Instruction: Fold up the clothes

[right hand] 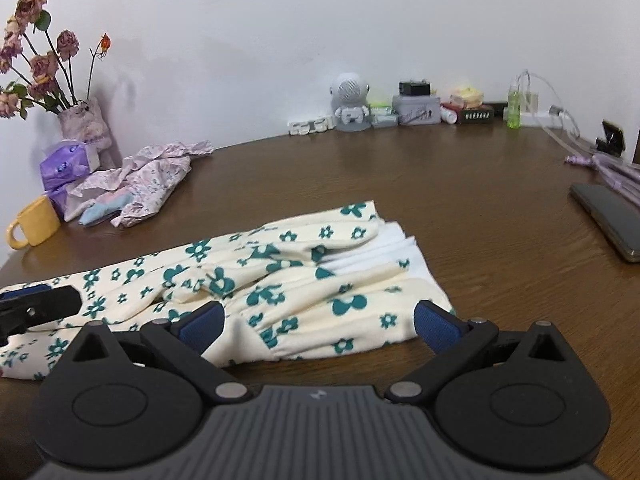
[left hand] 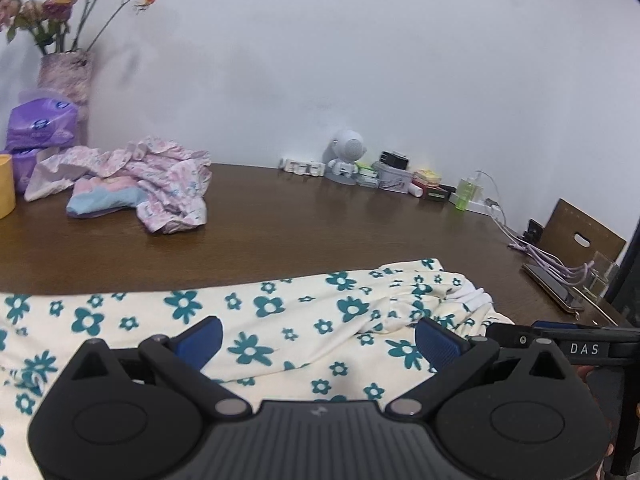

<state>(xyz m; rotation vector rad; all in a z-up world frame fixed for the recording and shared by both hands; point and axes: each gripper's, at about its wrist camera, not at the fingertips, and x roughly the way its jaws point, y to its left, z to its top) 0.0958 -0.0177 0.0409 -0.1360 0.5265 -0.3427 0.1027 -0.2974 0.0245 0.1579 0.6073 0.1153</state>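
While both my left gripper [left hand: 318, 338] and right gripper [right hand: 318, 326] hover with jaws wide and empty, the flowered garment [right hand: 280, 280] lies half-folded on the worktop [right hand: 440, 184]; next I need its near edge.

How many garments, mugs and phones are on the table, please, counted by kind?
Garments spread flat: 1, the cream dress with teal flowers.
Garments in a heap: cannot tell; the pink floral pile has a light blue piece among it.
Mugs: 1, the yellow mug.
Phones: 1, the phone.
Total: 3, plus the heap.
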